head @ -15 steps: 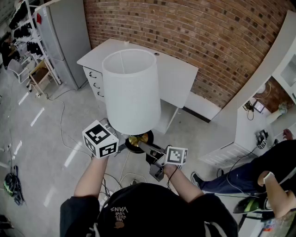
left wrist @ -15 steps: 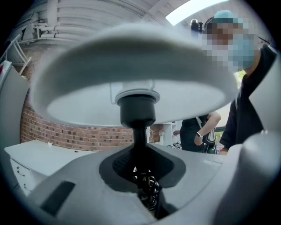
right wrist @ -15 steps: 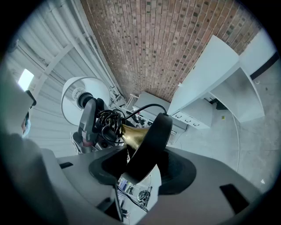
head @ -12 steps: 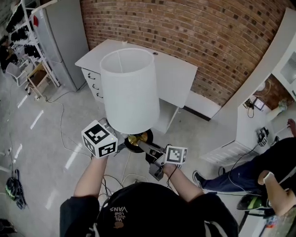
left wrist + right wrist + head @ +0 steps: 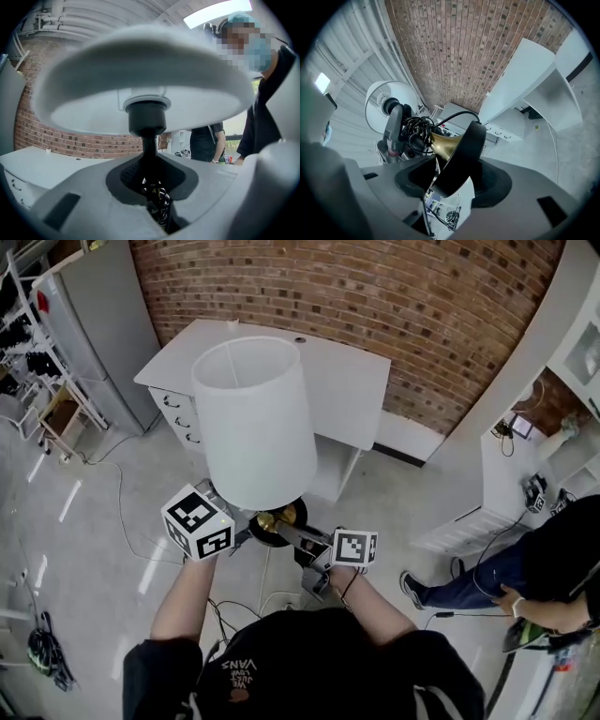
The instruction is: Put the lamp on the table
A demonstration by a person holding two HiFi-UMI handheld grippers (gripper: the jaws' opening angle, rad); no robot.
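The lamp has a white drum shade (image 5: 253,423), a thin black stem, a brass cone (image 5: 272,518) and a round black base (image 5: 279,526). I carry it in the air above the floor, in front of the white table (image 5: 352,381). My left gripper (image 5: 239,535) is shut on the stem (image 5: 149,145) just under the shade (image 5: 140,79). My right gripper (image 5: 302,542) is shut on the rim of the base (image 5: 461,154), jaws wide around it. A coiled black cord (image 5: 417,131) hangs at the cone (image 5: 445,143). In the right gripper view the left gripper (image 5: 393,129) stands beyond the cord.
The table stands against a brick wall (image 5: 394,306), with drawers (image 5: 178,413) at its left end. A grey cabinet (image 5: 94,324) is further left, white shelving (image 5: 525,465) at the right. A person (image 5: 544,568) sits at the right edge. Cables (image 5: 122,512) trail on the floor.
Both grippers keep the same hold on the lamp. The view has shifted: the table and cabinet now sit a little further left, and the person at the right has moved.
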